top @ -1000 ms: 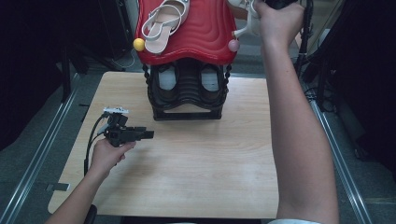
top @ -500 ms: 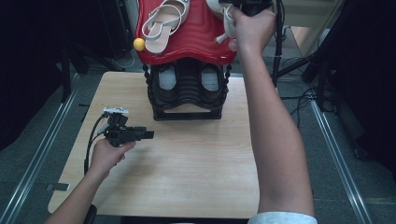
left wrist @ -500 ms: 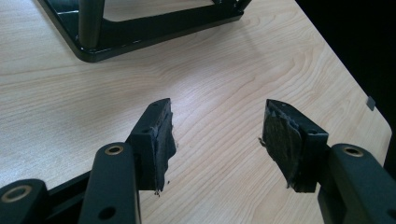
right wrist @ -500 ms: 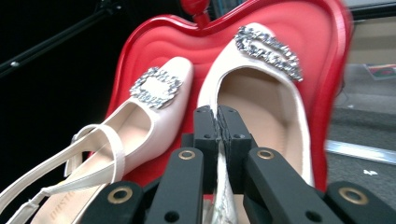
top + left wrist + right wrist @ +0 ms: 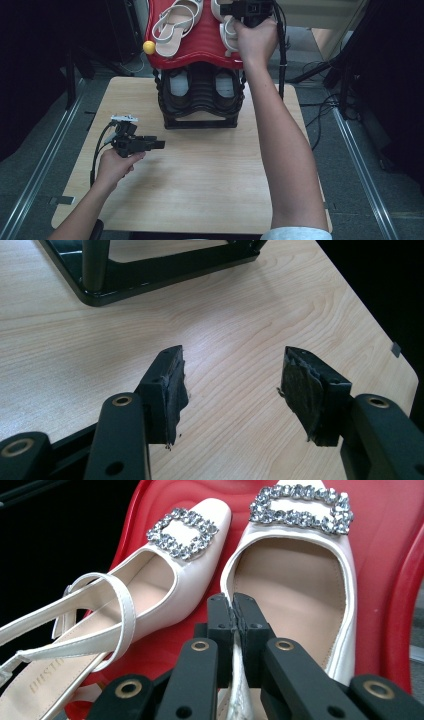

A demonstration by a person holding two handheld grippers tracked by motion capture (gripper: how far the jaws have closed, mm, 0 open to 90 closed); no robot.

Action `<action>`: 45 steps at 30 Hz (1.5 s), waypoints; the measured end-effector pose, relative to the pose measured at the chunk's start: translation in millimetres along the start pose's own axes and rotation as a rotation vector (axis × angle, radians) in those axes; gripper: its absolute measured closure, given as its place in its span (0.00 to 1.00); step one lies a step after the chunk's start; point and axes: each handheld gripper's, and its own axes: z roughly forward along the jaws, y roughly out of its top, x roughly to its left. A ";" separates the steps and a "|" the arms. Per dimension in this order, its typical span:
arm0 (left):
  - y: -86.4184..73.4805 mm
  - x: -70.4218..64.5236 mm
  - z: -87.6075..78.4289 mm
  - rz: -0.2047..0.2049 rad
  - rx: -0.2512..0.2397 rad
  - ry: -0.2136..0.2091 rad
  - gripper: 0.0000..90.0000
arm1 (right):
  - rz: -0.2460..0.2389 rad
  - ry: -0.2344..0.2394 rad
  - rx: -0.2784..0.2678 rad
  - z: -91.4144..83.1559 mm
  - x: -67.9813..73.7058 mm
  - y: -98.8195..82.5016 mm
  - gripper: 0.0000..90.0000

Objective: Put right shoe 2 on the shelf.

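Pinching the right shoe's (image 5: 300,595) rim, right fingers (image 5: 220,625) closed.

A pale wood-grain bench (image 5: 200,200) with rounded corners stands on a grey floor (image 5: 30,165). Metal rails (image 5: 40,170) run along both sides (black cables (image 5: 320,100) trail on the right). The surroundings lie dark, the benchtop evenly lit.

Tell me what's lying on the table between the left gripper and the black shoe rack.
Nothing: in the high view, bare wooden table separates the left gripper from the black shoe rack; the left gripper view agrees.
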 end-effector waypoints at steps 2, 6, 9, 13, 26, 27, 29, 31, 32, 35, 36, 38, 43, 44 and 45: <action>0.1 0.1 0.1 -0.001 0.000 -0.002 0.48 | 0.010 0.008 0.002 1.9 -0.2 -2.3 0.98; 0.0 0.0 0.2 0.000 0.000 -0.001 0.48 | 0.026 0.013 -0.004 3.7 -0.2 -4.6 0.98; 0.0 0.1 0.5 -0.003 0.003 -0.002 0.48 | 0.030 0.011 -0.002 5.2 0.9 -5.4 0.97; 0.0 0.5 0.8 -0.005 0.003 -0.005 0.48 | 0.026 0.009 0.005 6.9 2.7 -6.4 0.97; 0.0 0.3 1.0 -0.004 0.005 -0.002 0.47 | 0.017 0.027 -0.018 3.9 5.7 -4.7 0.93; 0.0 0.2 1.0 -0.003 0.005 -0.002 0.47 | 0.019 0.033 -0.021 3.3 5.4 -4.4 0.92; 0.0 0.3 1.1 -0.003 0.004 -0.001 0.47 | 0.026 0.036 -0.023 2.2 4.6 -3.6 0.90; 0.2 0.8 1.4 -0.004 0.008 -0.001 0.48 | 0.029 0.037 -0.027 0.3 3.7 -2.6 0.89; 0.3 0.8 1.6 -0.006 0.005 -0.002 0.48 | 0.032 0.039 -0.031 -0.9 2.9 -2.1 0.89; 0.6 0.4 1.8 -0.005 0.003 -0.005 0.47 | 0.055 0.046 -0.037 -5.4 -1.2 -0.5 0.87; 0.6 0.4 2.0 -0.003 0.002 -0.005 0.47 | 0.058 0.048 -0.039 -6.6 -2.5 -0.1 0.86; 0.9 0.7 2.8 -0.003 0.003 -0.002 0.47 | 0.065 0.048 -0.043 -10.7 -6.1 0.4 0.82; 0.6 2.0 2.5 -0.004 0.008 0.004 0.48 | 0.089 0.065 -0.051 -17.4 -16.1 -1.5 0.69; 0.7 2.4 2.0 -0.007 0.007 0.002 0.48 | 0.106 0.088 -0.056 -18.5 -18.8 -2.0 0.68; 0.7 2.6 1.5 -0.007 0.006 0.003 0.48 | 0.113 0.090 -0.062 -20.2 -20.6 -2.7 0.67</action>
